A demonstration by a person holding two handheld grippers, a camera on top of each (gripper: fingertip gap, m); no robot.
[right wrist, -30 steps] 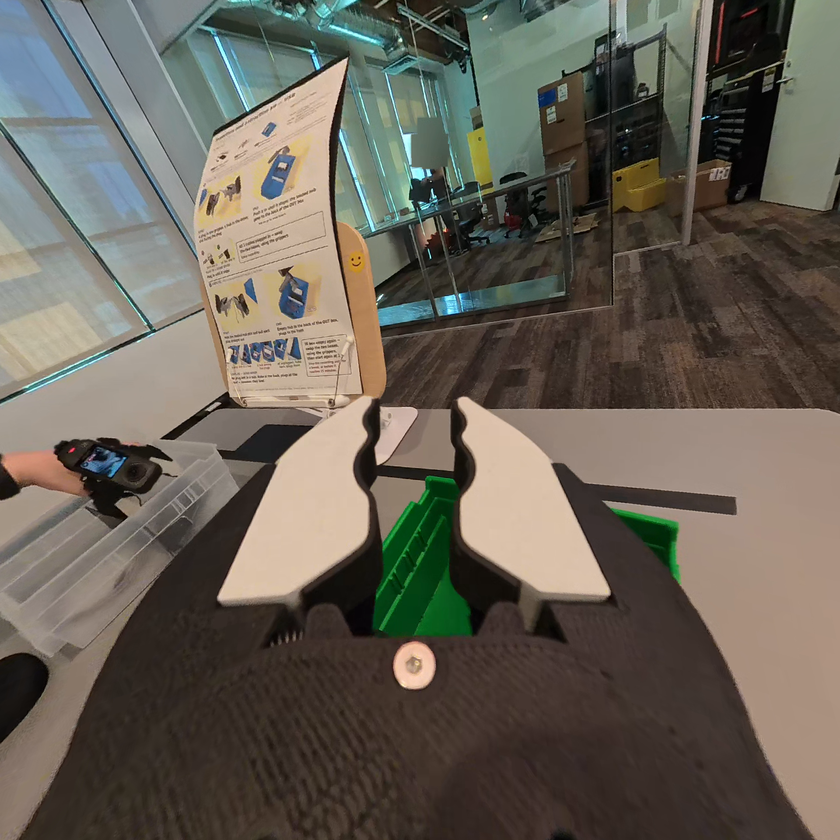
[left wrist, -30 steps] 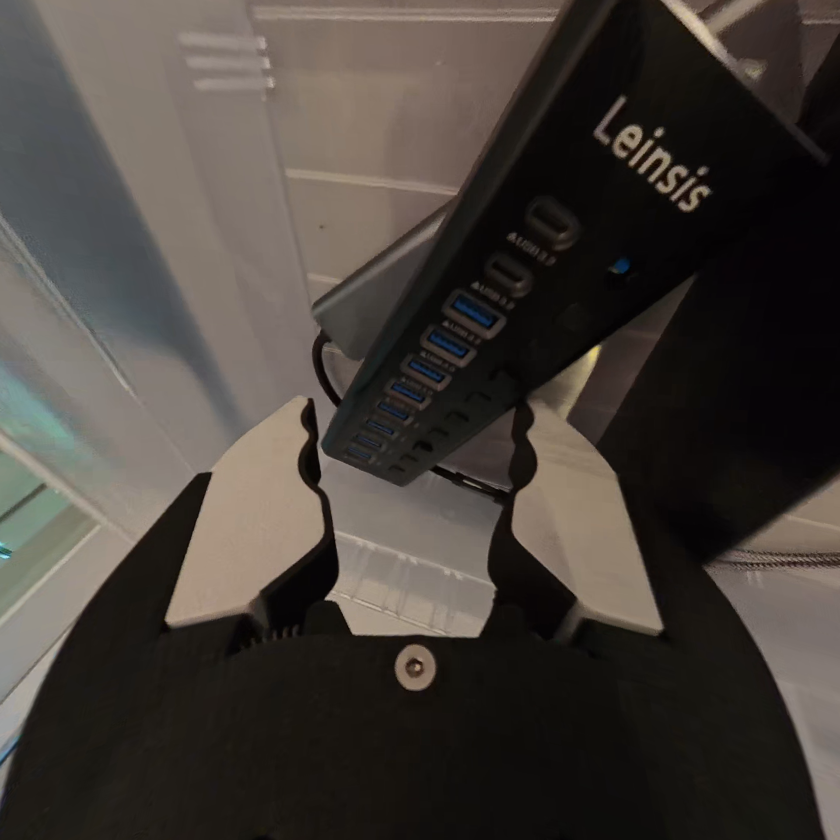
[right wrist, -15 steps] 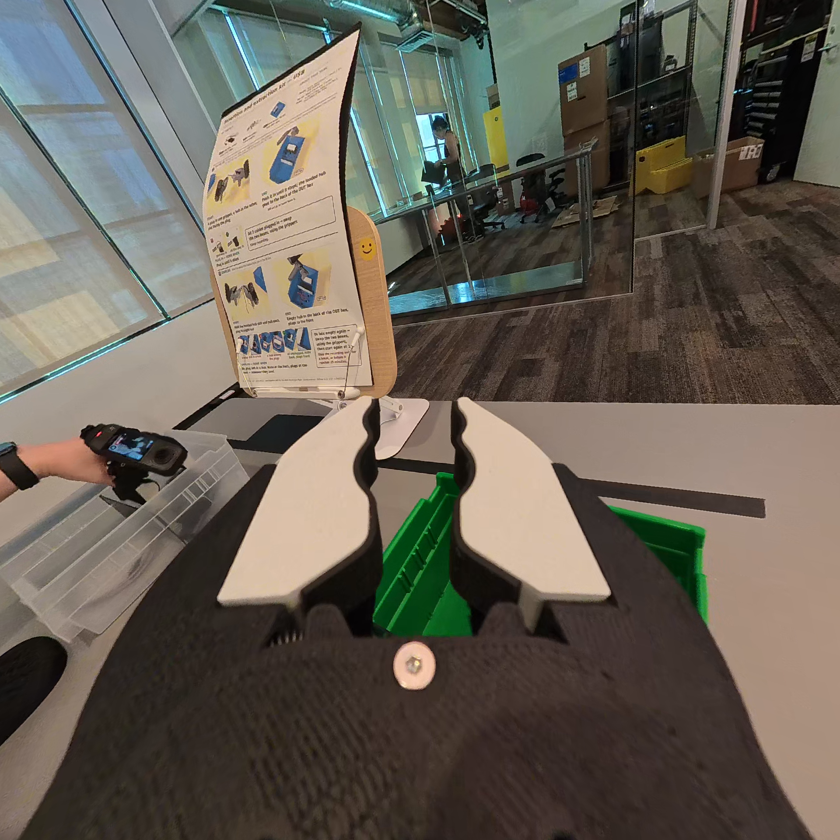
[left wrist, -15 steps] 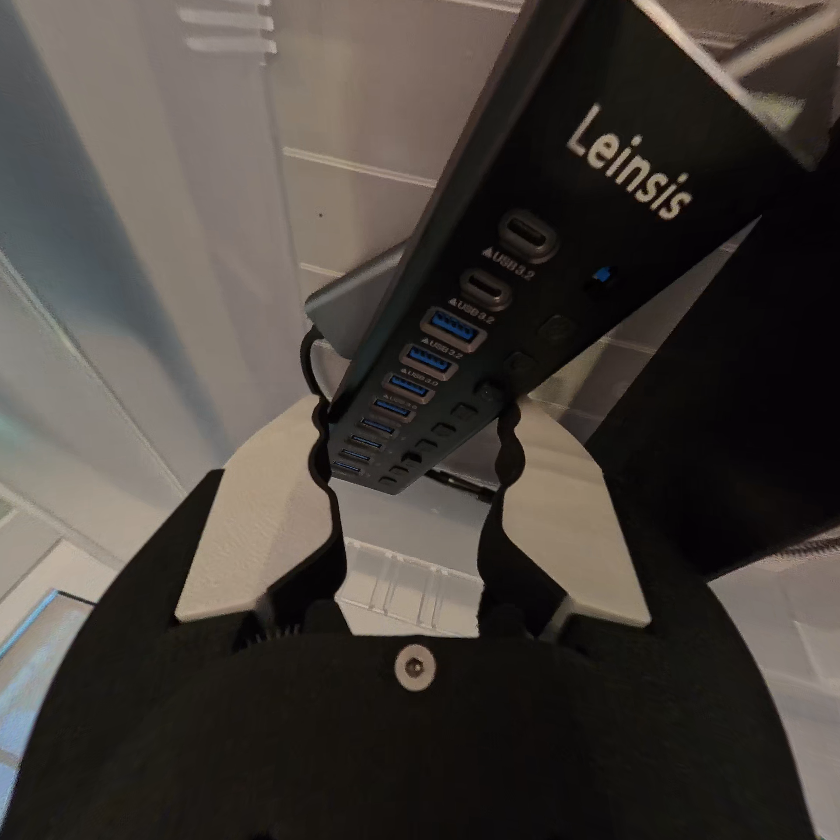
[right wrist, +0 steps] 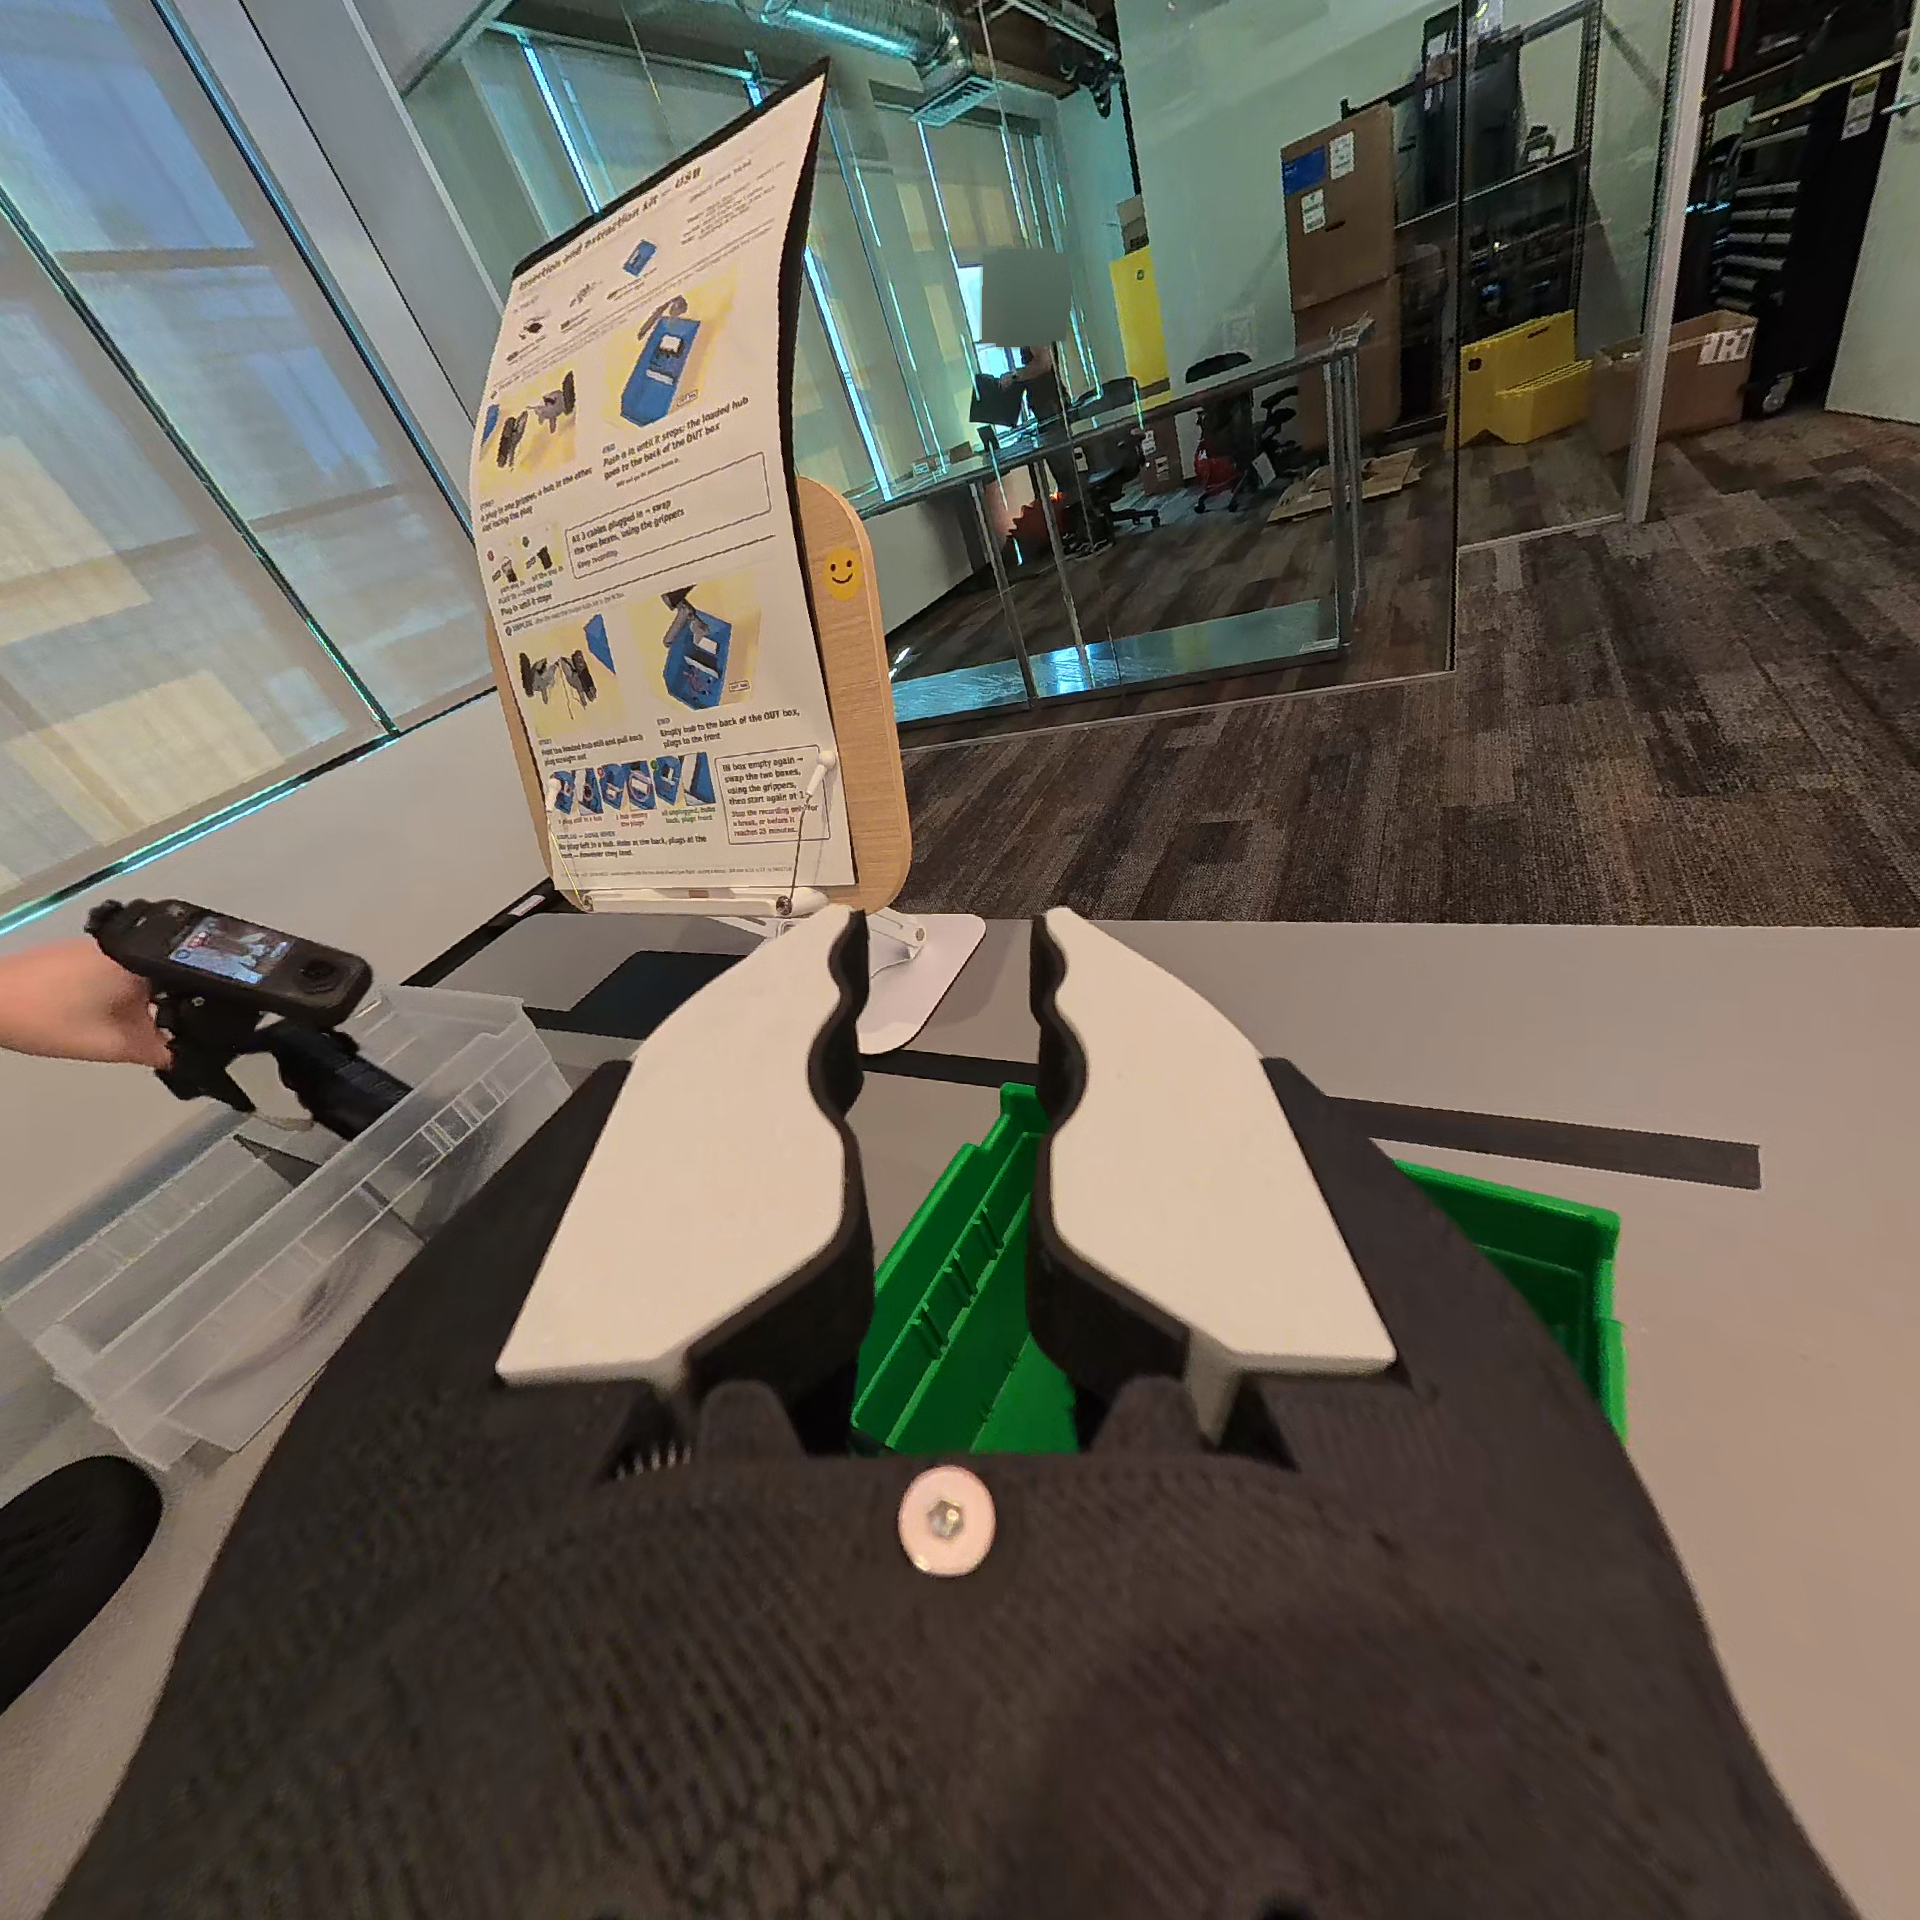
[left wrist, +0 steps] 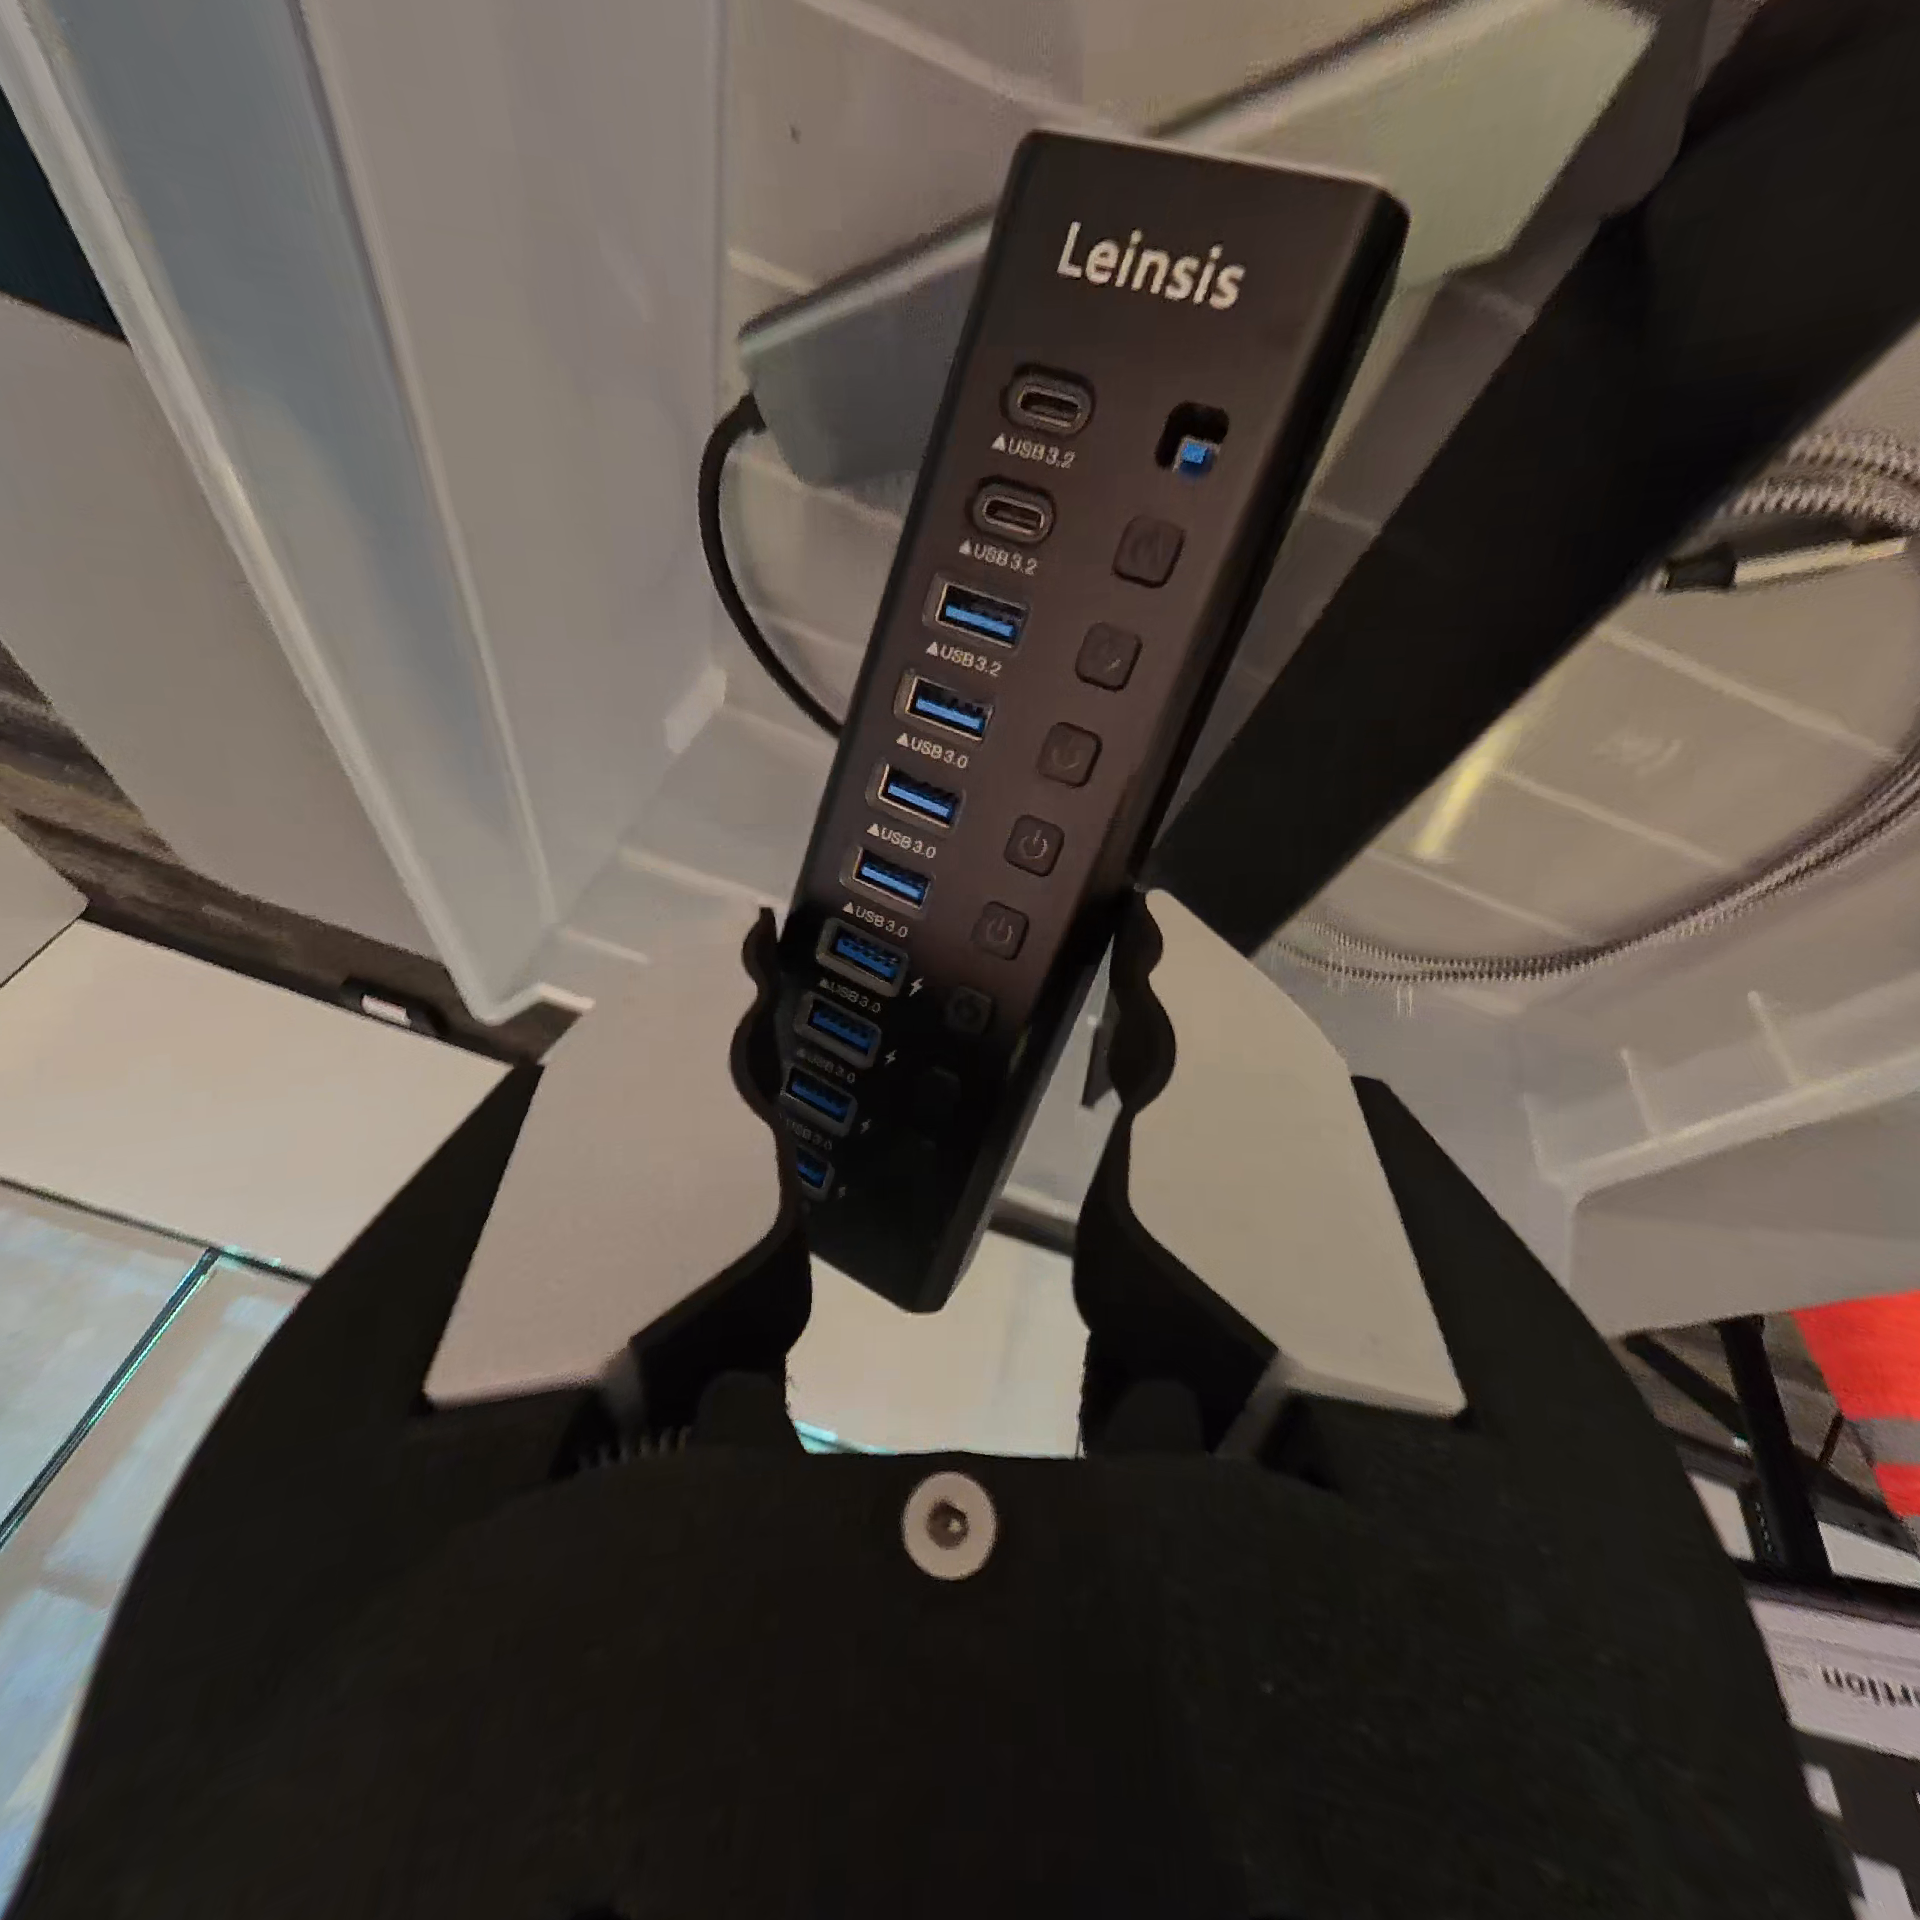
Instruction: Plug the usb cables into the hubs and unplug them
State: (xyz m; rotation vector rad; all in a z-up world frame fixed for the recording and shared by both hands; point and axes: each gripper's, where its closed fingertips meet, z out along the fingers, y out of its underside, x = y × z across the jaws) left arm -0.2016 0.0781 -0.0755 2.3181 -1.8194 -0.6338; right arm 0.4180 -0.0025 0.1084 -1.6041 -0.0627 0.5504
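In the left wrist view my left gripper (left wrist: 951, 930) is shut on the lower end of a long black USB hub (left wrist: 1091, 623). The hub has a row of blue ports with nothing plugged in, and it stands nearly upright inside a clear plastic bin (left wrist: 364, 520). A grey braided cable (left wrist: 1558, 956) lies in the bin to the right. In the right wrist view my right gripper (right wrist: 948, 925) is open a little and empty, above a green bin (right wrist: 956, 1299). The left gripper (right wrist: 239, 966) shows at far left, held by a hand over the clear bin (right wrist: 260, 1278).
A grey hub (left wrist: 821, 343) with a black cord (left wrist: 727, 540) lies behind the black one. A wide dark bar (left wrist: 1558, 520) crosses the upper right. An instruction sheet (right wrist: 665, 520) on a stand is at the back of the grey table (right wrist: 1558, 1039). My right fingertips sit around 65 centimeters from my left ones.
My left gripper has closed on the black hub's lower end, and the hub now stands more upright in the view. My right gripper has drawn back slightly and stays slightly open.
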